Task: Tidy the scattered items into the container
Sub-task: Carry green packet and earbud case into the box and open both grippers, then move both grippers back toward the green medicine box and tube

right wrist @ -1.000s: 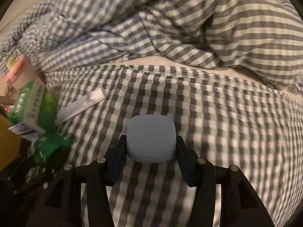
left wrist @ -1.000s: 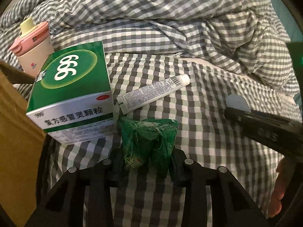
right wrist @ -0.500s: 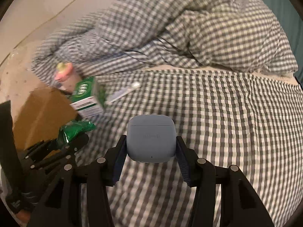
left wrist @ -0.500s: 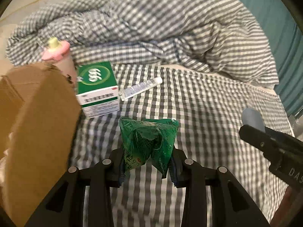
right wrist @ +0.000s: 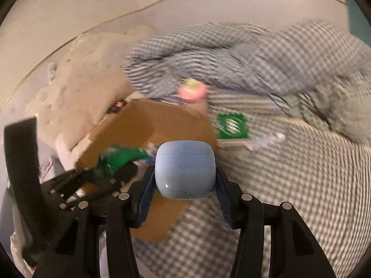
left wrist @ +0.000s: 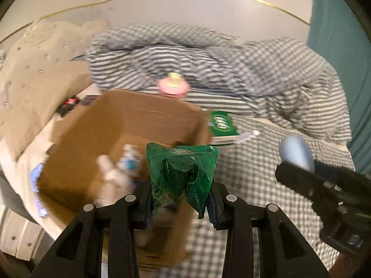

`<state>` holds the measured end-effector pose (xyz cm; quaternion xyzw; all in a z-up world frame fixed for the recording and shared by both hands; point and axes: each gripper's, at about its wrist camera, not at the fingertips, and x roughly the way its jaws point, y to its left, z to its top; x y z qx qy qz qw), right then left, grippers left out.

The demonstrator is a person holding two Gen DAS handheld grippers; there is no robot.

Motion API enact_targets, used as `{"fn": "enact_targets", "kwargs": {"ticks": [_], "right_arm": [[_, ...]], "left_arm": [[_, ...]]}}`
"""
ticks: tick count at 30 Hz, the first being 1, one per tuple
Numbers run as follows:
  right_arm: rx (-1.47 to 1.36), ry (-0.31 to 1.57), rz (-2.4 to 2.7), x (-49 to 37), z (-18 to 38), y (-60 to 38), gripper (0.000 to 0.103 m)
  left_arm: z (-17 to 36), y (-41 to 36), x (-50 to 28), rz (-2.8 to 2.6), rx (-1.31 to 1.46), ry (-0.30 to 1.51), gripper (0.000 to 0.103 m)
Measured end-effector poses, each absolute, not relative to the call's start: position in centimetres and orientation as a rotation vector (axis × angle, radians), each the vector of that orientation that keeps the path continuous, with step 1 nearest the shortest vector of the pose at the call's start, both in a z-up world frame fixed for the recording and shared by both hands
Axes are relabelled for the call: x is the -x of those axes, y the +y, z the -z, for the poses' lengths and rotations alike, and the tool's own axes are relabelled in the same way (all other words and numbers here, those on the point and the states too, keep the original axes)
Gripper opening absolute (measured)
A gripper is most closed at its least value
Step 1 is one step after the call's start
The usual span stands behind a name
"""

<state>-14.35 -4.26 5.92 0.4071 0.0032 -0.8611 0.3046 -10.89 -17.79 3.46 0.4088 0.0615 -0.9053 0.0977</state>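
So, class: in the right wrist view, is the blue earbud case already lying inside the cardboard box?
No, the blue earbud case is clamped between the right gripper fingers, above the cardboard box.

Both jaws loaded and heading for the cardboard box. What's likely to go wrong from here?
1. The crumpled green foil sachet is pinched only at its lower part by the left gripper; it may slip out short of the open brown cardboard box.
2. The right gripper grips the smooth, rounded pale blue earbud case by its sides; it could squirt free.
3. Both grippers are close together at the box; they might collide.
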Motion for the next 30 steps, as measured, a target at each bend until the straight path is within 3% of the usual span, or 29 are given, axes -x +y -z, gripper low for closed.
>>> {"fn": "enact_targets", "kwargs": {"ticks": [10,11,12,14,22,30], "right_arm": [[-1.173,0.082,2.169,18.6,-3.1,-14.8,0.051],[-1.188,0.104,2.197,18.8,-2.8,-15.2,0.067],[-1.193,0.109,2.231,19.2,-2.6,-15.1,0.085],[-1.181,0.052,2.253,19.6,-2.8,-14.1,0.087],[-1.157,-0.014,2.345,20.7,-4.7,-9.0,0.087],[-1.194,-0.097,2.459,21.1,-4.9,0.1,0.087]], "left_arm": [[-0.6,-26.1,11.7,2.560,-1.247,0.259,0.038],[-0.3,-26.6,11.8,2.559,-1.252,0.269,0.047],[0.0,-27.0,12.0,2.551,-1.255,0.269,0.064],[0.2,-27.4,12.1,2.537,-1.238,0.266,0.092],[0.1,-25.9,13.3,2.582,-1.235,0.272,0.094],[-0.7,-18.8,15.3,2.676,-1.240,0.214,0.094]]}}
